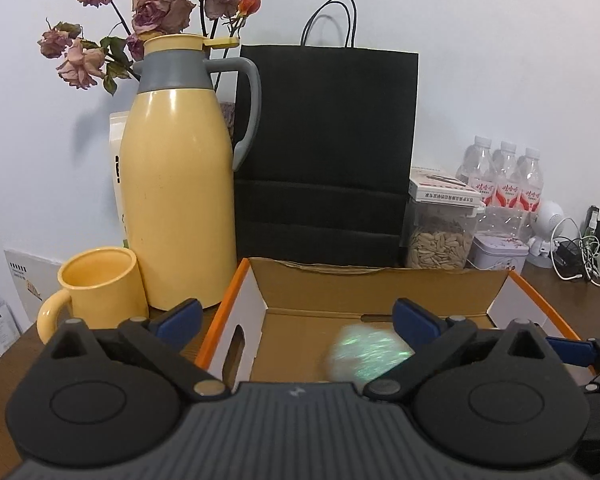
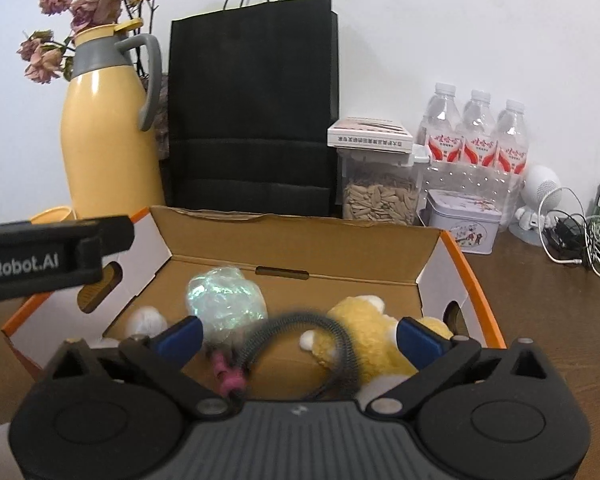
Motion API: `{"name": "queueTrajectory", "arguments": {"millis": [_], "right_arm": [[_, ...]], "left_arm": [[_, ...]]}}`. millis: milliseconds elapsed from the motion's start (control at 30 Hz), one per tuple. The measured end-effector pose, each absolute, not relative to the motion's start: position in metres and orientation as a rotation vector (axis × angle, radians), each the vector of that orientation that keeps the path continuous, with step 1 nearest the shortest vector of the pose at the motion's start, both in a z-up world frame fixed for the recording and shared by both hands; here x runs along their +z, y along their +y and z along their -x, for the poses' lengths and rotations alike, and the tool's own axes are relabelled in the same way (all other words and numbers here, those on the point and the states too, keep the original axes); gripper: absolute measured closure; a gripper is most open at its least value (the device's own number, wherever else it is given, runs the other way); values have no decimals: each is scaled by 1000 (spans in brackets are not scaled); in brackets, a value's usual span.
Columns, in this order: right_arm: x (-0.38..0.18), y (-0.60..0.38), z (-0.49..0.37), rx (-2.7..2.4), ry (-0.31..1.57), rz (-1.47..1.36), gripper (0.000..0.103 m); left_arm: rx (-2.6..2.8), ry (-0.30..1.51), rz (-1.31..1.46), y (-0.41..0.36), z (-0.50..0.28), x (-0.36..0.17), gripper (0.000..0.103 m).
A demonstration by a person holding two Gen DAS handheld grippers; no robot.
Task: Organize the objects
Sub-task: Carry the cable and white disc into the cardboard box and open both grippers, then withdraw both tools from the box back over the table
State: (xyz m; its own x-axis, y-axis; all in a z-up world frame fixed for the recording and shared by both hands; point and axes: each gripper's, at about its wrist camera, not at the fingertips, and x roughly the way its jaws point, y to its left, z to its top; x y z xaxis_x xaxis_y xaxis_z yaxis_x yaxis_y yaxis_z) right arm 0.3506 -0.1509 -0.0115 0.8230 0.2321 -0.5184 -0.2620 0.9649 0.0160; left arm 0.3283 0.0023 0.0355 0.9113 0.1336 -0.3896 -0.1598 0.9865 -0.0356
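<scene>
Both claws are standing spread wide with nothing pressed between the pads: your left gripper (image 1: 298, 318) and your right gripper (image 2: 298, 336) are hovering over the open cardboard box (image 2: 300, 240), gripping nothing.

Count, inside the box, as you are seeing it from the right wrist:
- one iridescent crinkle ball (image 2: 226, 300), at 10 o'clock of the floor, blurred in the left wrist view;
- one yellow plush toy (image 2: 364, 336), at 3 o'clock, touching the right wall;
- one coiled spring toy (image 2: 320, 324) with a pink end, arching across the middle, its long axis running from 7 to 2 o'clock;
- one small white fluffy ball (image 2: 146, 320), at 9 o'clock by the left wall.

Count, outside the box:
- one yellow thermos jug (image 1: 176, 184), upright at 10 o'clock, handle pointing right;
- one yellow mug (image 1: 100, 288), just beside the jug, handle pointing left;
- one black paper bag (image 1: 324, 152), upright at 12 o'clock behind the rear flap;
- one seed jar (image 1: 440, 236) with a flat carton on top;
- three water bottles (image 2: 476, 136), in a row at 2 o'clock;
- one tin (image 2: 464, 228);
- one tangle of cables (image 2: 580, 236), at 3 o'clock.

Edges: you are working between four raised walls, the orange-trimmed rim lying just under both claws. The box's long axis is running left to right. Bare table (image 2: 540, 320) is lying open at 4 o'clock.
</scene>
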Motion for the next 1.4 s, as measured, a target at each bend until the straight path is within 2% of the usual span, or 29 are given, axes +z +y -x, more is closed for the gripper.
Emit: {"name": "queueTrajectory", "arguments": {"millis": [467, 833, 1400], "right_arm": [[-1, -150, -338, 259, 525, 77, 0], [27, -169, -280, 270, 432, 102, 0], [5, -234, -164, 270, 475, 49, 0]], "left_arm": [[130, 363, 105, 5, -308, 54, 0], [103, 266, 135, 10, -234, 80, 0], [153, 414, 111, 34, -128, 39, 0]]}}
